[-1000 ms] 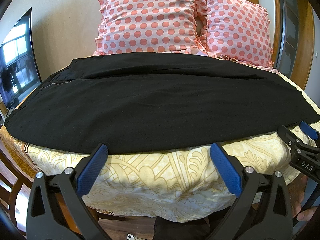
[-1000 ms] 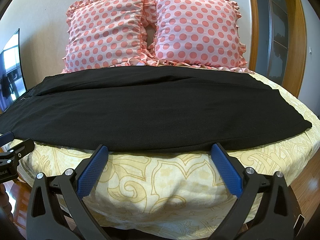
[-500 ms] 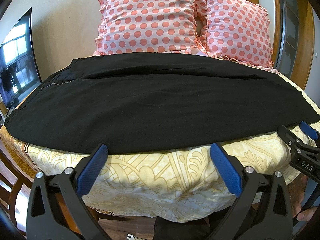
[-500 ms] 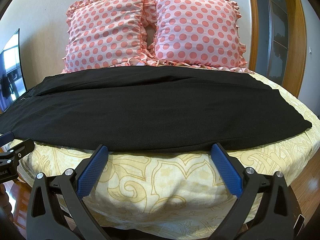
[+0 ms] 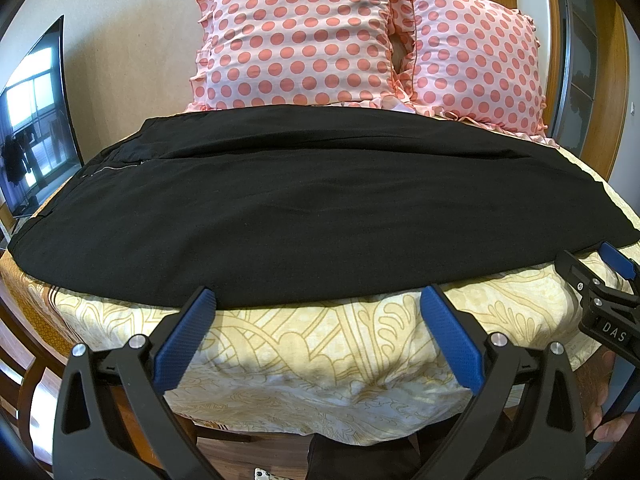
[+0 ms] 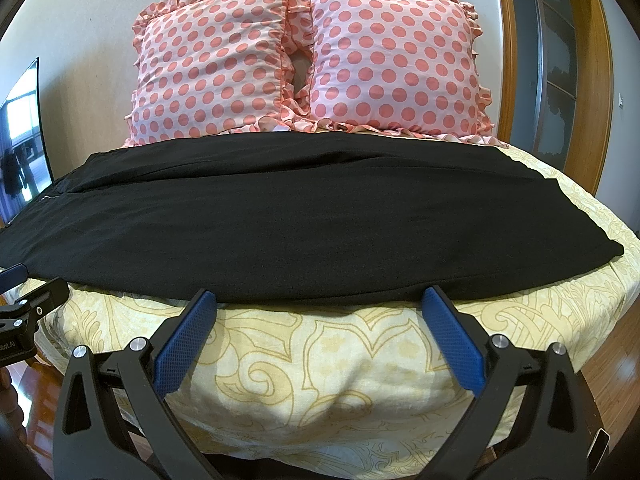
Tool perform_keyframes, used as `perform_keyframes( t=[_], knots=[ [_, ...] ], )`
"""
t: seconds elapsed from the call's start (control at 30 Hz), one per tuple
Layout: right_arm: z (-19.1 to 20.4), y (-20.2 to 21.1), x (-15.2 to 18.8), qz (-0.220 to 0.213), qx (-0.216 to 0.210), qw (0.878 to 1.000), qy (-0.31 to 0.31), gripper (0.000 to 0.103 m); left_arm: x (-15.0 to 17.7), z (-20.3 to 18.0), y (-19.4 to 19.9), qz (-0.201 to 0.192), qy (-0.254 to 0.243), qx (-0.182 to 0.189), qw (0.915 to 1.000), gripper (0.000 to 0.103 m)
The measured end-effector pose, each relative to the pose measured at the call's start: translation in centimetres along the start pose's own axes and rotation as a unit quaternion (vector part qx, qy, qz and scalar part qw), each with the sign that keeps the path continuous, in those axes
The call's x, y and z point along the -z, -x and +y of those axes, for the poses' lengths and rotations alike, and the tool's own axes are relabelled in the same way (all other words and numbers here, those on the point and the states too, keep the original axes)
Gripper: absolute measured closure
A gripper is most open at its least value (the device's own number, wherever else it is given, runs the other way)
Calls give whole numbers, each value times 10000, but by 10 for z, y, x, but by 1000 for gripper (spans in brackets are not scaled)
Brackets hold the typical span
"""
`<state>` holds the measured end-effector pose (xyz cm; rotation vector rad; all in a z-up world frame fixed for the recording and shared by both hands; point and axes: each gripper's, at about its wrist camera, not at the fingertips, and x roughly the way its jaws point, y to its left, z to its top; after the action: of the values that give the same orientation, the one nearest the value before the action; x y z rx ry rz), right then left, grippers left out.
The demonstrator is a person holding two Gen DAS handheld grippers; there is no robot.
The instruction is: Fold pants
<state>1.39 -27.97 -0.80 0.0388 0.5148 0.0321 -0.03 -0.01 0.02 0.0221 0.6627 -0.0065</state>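
Black pants (image 5: 304,204) lie flat across the bed, waist with zipper at the left, leg ends at the right. They also show in the right wrist view (image 6: 280,224). My left gripper (image 5: 318,300) is open and empty, just short of the pants' near edge at the bed's front. My right gripper (image 6: 320,300) is open and empty at the same near edge, further right. It also shows at the right edge of the left wrist view (image 5: 600,276).
The bed has a cream patterned sheet (image 5: 320,352). Two pink polka-dot pillows (image 6: 304,68) stand at the headboard wall. A TV screen (image 5: 36,120) stands at the left. A wooden door frame (image 6: 600,80) is at the right.
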Motion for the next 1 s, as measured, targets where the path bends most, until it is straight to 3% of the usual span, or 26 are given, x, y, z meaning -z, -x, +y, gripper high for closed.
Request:
perform_keyframes(
  t=[1.0],
  knots=[
    [2, 0, 2, -2, 3, 10000, -1, 1, 0, 0, 0, -2, -4, 1, 10000, 2]
  ],
)
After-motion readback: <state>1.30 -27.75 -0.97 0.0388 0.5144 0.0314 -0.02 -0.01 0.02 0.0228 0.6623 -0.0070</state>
